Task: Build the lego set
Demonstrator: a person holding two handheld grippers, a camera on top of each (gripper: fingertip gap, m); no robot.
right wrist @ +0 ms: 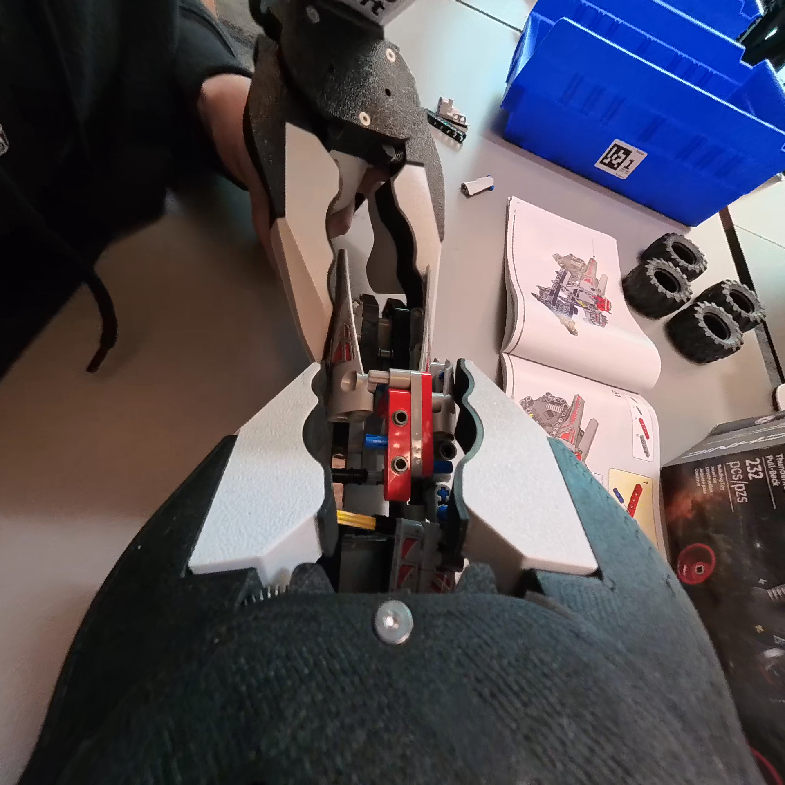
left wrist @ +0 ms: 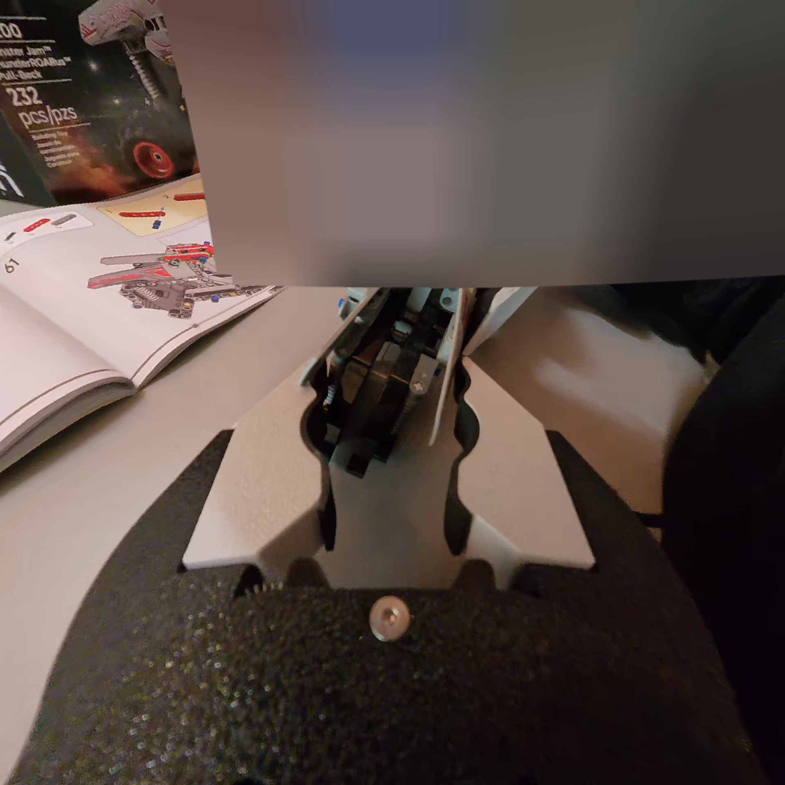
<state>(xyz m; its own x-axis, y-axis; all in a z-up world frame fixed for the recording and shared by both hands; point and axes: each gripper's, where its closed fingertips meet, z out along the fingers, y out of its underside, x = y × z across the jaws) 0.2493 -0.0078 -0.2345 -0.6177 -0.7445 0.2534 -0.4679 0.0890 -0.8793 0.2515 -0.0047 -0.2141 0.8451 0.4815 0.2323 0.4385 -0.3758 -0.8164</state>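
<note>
You have the model (right wrist: 399, 433) held in the air above the bench (right wrist: 127, 424), pinched from both ends. Your right gripper (right wrist: 388, 420) is closed part-way on the red-and-grey end, its pads pressing the sides of the frame beside the red beam (right wrist: 403, 446). Your left gripper (right wrist: 378, 272) meets it from the far side, narrowed onto the two thin white panels (right wrist: 346, 323) at the tail; in the left wrist view the same gripper (left wrist: 384, 403) straddles the dark core of the build. Judge this as a light but fragile thing: the beams and pinned frame are stiff, while the white panels hang on single pins and will likely swing or pop off under side load. Squeeze on the frame, not the panels, and keep the force low, since smooth plastic can slip or twist between the pads. The blue pin (right wrist: 374, 441) and yellow axle (right wrist: 354, 521) stick out near your right gripper and could be knocked loose. The booklet (right wrist: 573, 340) lies open on the bench to your right, with four tyres (right wrist: 696, 297) beyond it, the box (right wrist: 722, 509) nearer and blue bins (right wrist: 637, 106) behind. Two small loose parts (right wrist: 478, 186) lie near the bins.
</note>
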